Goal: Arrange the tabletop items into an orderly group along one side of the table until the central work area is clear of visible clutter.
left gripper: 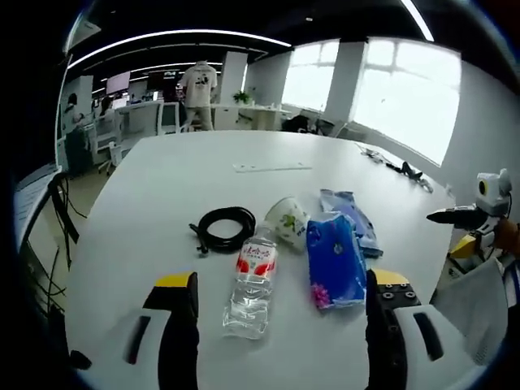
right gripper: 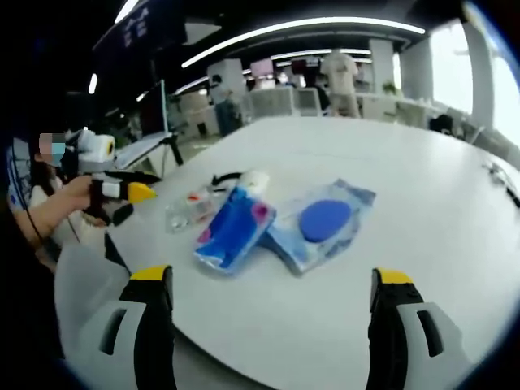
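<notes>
Holding both tools above the near edge of a large white tabletop (left gripper: pixel 162 187), you have nothing in either one. In the left gripper view, your left tool (left gripper: pixel 276 313) has its jaws spread wide, rising from the bottom on either side of a clear water bottle (left gripper: pixel 250 284) that lies on its side with a red label. Just beside the bottle, to its right, lies a blue tissue pack (left gripper: pixel 335 262), and touching that pack's far side is a clear pouch (left gripper: pixel 351 215) with a blue item inside. A paper cup (left gripper: pixel 287 219) with a green print lies tipped over between the bottle's cap and the pouch. A coiled black cable (left gripper: pixel 223 227) sits near the cup, to the left. A flat white strip (left gripper: pixel 272 167), possibly a power strip, lies well apart, farther across the tabletop.

In the right gripper view, your right tool (right gripper: pixel 272 305) is also spread, over bare tabletop near the same cluster of items. Your left tool appears there at the left edge, held in a hand (right gripper: pixel 77 191).

A person (left gripper: pixel 199 93) stands in the office beyond.
</notes>
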Demonstrator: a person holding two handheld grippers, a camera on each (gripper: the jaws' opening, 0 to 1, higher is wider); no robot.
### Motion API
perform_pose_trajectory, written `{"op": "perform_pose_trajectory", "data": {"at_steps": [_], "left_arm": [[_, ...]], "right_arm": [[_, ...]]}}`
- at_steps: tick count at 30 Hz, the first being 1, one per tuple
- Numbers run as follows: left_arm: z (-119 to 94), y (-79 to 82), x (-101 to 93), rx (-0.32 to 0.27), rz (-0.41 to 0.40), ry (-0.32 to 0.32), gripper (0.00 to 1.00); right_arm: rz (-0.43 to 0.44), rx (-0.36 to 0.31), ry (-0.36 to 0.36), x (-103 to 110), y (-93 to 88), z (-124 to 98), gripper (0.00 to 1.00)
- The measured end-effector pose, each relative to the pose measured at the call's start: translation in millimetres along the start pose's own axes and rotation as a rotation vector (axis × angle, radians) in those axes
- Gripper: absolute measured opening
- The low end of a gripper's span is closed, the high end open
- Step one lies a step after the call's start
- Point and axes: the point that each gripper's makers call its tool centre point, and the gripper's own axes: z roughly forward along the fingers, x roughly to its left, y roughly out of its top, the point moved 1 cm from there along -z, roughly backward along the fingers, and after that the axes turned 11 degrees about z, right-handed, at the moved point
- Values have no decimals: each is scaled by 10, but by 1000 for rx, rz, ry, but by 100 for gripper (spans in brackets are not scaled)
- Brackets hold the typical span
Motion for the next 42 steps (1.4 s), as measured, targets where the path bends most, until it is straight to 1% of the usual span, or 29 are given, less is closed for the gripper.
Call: {"op": "perform_pose_trajectory", "data": {"at_steps": [6,10,13,20,24,28,32,34,35,36,39,42], "left_arm": [[132,27,15,9,-2,-18,82],[190,32,36,6,-6,-21,82],[261,20,52,24,-14,-29,80],[379,55,80,24,-13,-34,80],[475,39,83,48,-18,-40,77],[555,24,58,65,-3,-58,77],[637,11,76,85,-11,-60,76],[674,-11,65,108,-2,-72,74],[690,-42,75,136,9,-71,72],[698,-43,80,138,9,-69,71],[752,-46,105,148,9,-62,72],[796,-79,103,176,10,-77,71]], "right_arm": [[1,21,17,25,-38,59,99],[-2,27,16,17,-39,75,99],[1,31,17,3,-43,91,99],[1,40,12,-19,-39,131,99],[-7,55,15,-16,-49,151,98],[-7,55,22,-2,-39,164,98],[-7,62,24,-6,-44,186,98],[-9,64,24,-14,-50,196,98],[-8,66,27,-12,-53,200,99],[-4,66,31,-9,-53,205,99],[-3,70,26,-20,-53,227,99],[1,72,24,-35,-57,244,99]]}}
